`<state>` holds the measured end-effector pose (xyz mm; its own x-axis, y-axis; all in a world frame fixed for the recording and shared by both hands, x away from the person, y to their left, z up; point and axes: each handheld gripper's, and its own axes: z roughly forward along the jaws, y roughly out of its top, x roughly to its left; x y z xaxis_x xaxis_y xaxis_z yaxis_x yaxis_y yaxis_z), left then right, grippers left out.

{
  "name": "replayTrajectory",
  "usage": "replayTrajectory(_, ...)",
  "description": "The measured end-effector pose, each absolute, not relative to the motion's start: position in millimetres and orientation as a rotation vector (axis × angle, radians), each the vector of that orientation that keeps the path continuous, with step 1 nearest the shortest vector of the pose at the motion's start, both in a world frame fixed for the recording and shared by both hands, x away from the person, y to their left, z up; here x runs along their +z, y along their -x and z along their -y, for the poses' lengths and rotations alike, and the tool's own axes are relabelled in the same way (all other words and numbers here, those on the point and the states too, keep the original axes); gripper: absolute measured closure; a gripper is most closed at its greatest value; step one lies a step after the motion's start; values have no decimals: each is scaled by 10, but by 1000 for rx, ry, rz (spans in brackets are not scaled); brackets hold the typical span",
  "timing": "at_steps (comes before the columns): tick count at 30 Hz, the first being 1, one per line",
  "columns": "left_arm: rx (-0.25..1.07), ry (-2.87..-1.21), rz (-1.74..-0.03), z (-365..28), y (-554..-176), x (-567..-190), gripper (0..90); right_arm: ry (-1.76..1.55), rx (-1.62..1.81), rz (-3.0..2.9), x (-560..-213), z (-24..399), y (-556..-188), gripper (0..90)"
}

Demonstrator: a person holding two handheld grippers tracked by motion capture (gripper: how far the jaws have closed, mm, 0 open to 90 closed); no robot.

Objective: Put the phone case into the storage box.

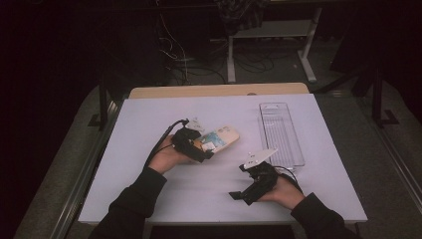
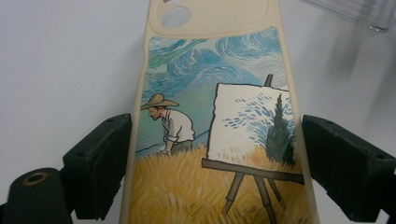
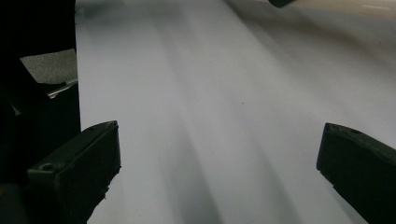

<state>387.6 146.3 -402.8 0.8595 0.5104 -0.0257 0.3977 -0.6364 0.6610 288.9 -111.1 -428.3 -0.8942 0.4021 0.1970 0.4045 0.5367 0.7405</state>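
Observation:
A cream phone case (image 1: 219,138) printed with a painter in a straw hat and an easel (image 2: 210,140) lies lengthwise between the jaws of my left gripper (image 1: 201,147). Both pads press on its long edges, so the left gripper (image 2: 215,158) is shut on it. The case's camera cutout points away from me, toward the table's middle. My right gripper (image 1: 239,195) is near the front of the table, right of centre, and points left. In the right gripper view its jaws (image 3: 215,163) stand wide apart over bare white tabletop with nothing between them.
A clear, long plastic tray (image 1: 281,134) lies on the right side of the white table (image 1: 149,189); its corner (image 2: 369,14) sits beyond the case. A wooden strip (image 1: 219,90) runs along the far edge. Desk legs and cables are on the floor behind.

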Motion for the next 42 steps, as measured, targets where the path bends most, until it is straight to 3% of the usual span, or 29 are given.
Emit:
replayTrajectory(18, 267, -2314, -681, -1881, -3572, -3821, 118, 713, -1327, 2767, -4283, 1125, -2913, 0)
replayTrajectory(42, 289, -2275, -758, -2271, -3270, -3840, 117, 794, -1338, 2720, -4243, 1103, -2962, 0)
